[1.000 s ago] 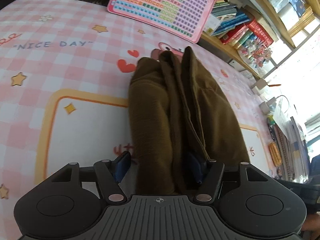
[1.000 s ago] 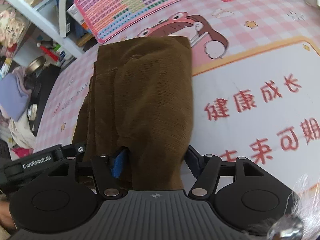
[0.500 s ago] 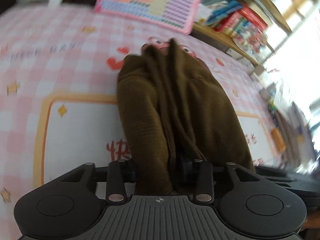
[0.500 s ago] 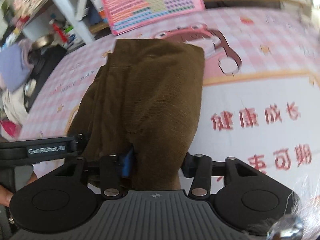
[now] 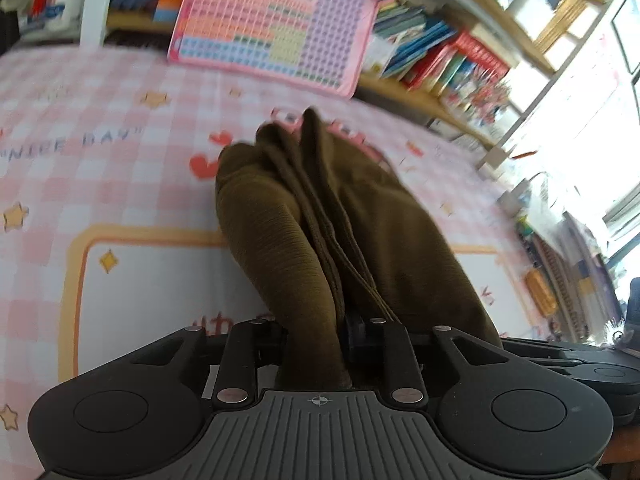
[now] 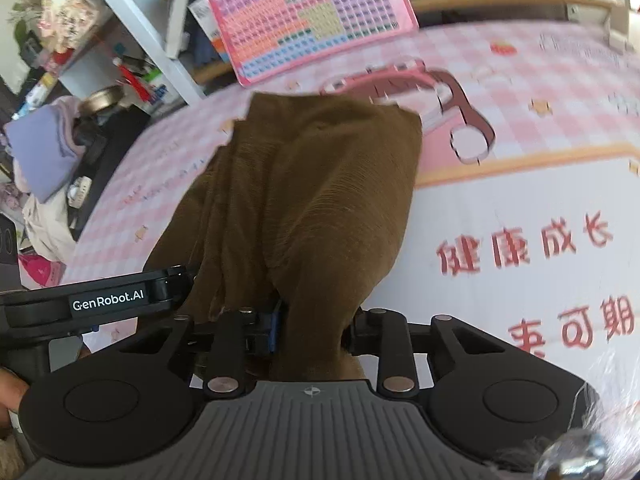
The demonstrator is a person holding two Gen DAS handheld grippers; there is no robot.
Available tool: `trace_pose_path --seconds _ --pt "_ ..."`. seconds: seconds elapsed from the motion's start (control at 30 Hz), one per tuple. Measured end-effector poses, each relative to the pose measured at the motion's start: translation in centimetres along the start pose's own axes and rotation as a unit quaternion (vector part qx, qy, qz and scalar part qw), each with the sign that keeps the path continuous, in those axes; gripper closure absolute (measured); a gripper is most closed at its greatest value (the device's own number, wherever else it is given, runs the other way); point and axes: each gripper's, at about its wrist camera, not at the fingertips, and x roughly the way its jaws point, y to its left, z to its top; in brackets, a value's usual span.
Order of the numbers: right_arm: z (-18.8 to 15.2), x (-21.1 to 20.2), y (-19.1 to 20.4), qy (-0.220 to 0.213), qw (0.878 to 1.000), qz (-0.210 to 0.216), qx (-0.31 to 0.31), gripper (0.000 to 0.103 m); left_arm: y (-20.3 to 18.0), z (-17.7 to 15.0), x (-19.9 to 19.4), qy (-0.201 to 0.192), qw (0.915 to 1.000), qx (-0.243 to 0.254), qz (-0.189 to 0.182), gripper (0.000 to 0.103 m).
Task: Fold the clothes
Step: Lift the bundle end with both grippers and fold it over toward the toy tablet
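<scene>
Brown garment (image 5: 304, 248), folded lengthwise into several layers, draped from both grippers down toward the far side of the pink checked tablecloth (image 5: 100, 168) on the table. Left hand-held gripper (image 5: 316, 344) clamped narrow on the near left end of the cloth, with thick folds bunched between the 2 fingers. Right hand-held gripper (image 6: 314, 332) likewise closed tight on the near right end, ribbed fabric rising straight out of its grip. In the right wrist view, the left hand-held gripper (image 6: 176, 284) just beside it on the left, its side label reading GenRobot.AI. Near edge of the garment lifted; far end seemingly resting on the cloth near the pink cartoon print (image 6: 452, 92), though motion blur leaves that contact uncertain. Red characters (image 6: 524, 248) printed on the white panel to the right of the garment. "NICE DAY" lettering (image 5: 68, 144) on the left part of the cloth. Pink keyboard-style toy board (image 5: 272, 24) leaning at the far edge, against a shelf of books (image 5: 448, 56). Part of a hand (image 6: 10, 396) at the lower left edge of the right wrist view.
</scene>
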Motion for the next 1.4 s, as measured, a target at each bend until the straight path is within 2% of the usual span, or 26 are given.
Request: trace_pose_path --seconds 0.33,0.6,1.03,1.23,1.4 --pt "2.1 -2.1 2.1 -0.051 0.998 0.014 -0.038 0.077 -0.2 2.0 -3.0 -0.057 0.9983 0.009 -0.013 0.081" --pt "5.6 -1.5 3.1 -0.07 0.995 0.033 -0.065 0.077 1.2 5.8 -1.9 -0.081 0.9967 0.006 0.003 0.081" --pt "13.7 5.2 2.8 -0.077 0.992 0.059 -0.083 0.077 4.2 12.4 0.9 -0.114 0.9929 -0.007 0.034 0.081" --pt "16.7 9.0 2.2 -0.084 0.99 0.063 -0.09 0.077 6.0 15.4 3.5 -0.115 0.9923 -0.015 0.043 0.081" --pt "18.2 11.4 1.0 -0.095 0.99 0.062 -0.079 0.077 7.4 16.8 6.0 -0.106 0.9935 -0.02 0.037 0.08"
